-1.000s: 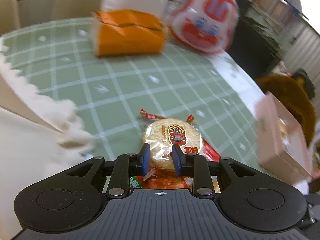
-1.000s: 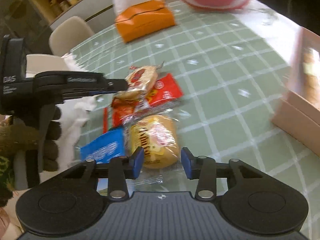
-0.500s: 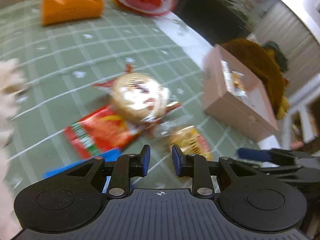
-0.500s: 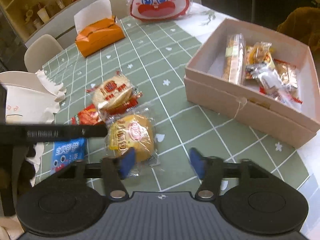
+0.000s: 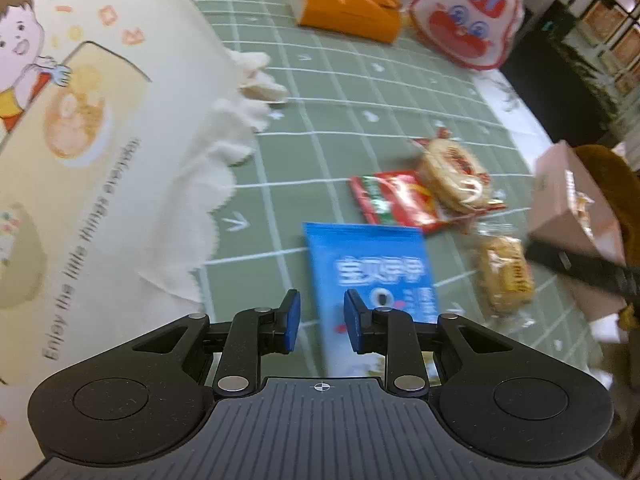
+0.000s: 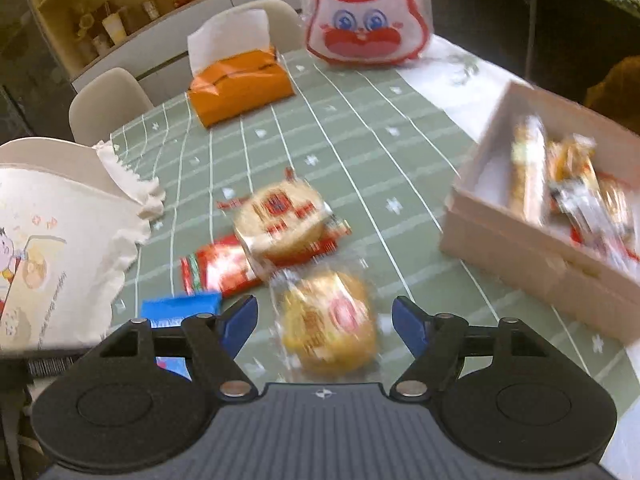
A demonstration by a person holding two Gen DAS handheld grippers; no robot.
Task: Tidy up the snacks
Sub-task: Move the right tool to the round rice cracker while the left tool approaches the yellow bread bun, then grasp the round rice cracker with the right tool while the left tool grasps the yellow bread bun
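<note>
Loose snacks lie on the green checked tablecloth (image 6: 360, 140): a round rice cracker pack (image 6: 280, 216) (image 5: 454, 176), a red packet (image 6: 218, 266) (image 5: 394, 200), a blue packet (image 5: 372, 276) (image 6: 180, 308) and a yellow wrapped bun (image 6: 328, 320) (image 5: 506, 276). A pink box (image 6: 540, 264) (image 5: 572, 200) at the right holds several snacks. My right gripper (image 6: 325, 320) is wide open, its jaws either side of the bun, just above it. My left gripper (image 5: 320, 320) is empty with a narrow gap, above the blue packet's near left edge.
A cream printed tote bag (image 5: 80, 160) (image 6: 48, 248) lies at the left. An orange tissue box (image 6: 240, 84) (image 5: 348, 8) and a red-and-white rabbit bag (image 6: 366, 16) (image 5: 468, 16) stand at the far side. Chairs (image 6: 108, 104) stand behind the table.
My left gripper has let go of the rice cracker pack and swung left toward the tote bag and blue packet. My right gripper has opened wide and dropped closer over the bun.
</note>
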